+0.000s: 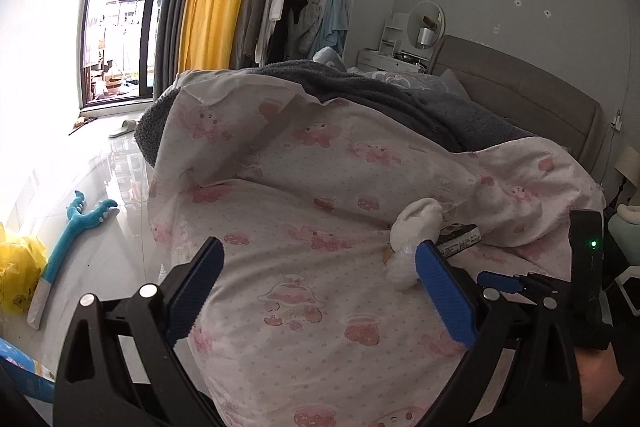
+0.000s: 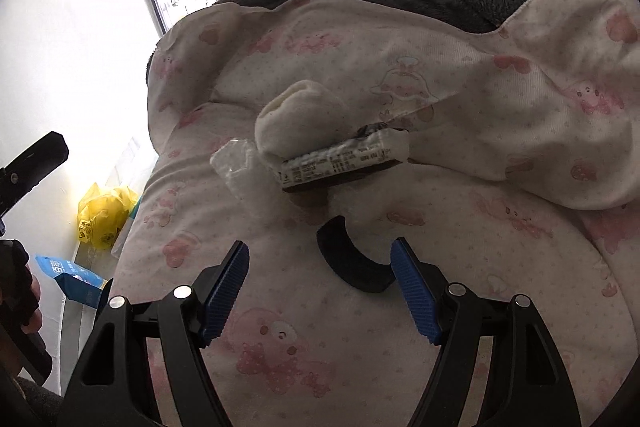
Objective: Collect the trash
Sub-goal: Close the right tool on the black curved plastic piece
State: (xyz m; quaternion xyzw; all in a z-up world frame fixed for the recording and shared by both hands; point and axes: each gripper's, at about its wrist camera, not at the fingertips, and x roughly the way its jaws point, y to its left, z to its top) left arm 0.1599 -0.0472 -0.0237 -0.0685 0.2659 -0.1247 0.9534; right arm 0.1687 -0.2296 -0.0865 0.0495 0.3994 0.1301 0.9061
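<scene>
Right wrist view: the right gripper (image 2: 320,257), jaws apart and empty, hovers just short of the wrapper (image 2: 340,163) lying beside a white sock (image 2: 296,119) on the quilt (image 2: 440,187).

Printed labels show, but none can be read

The dark wrapper (image 2: 340,163) at the middle of the bed, seen from the right wrist, bears a white panel of fine print and digits, too blurred to make out. At eight o'clock, the blue box (image 2: 72,279) on the floor carries large white characters, also unreadable; the yellow bag (image 2: 104,215) above it has dark print, indistinct.
</scene>
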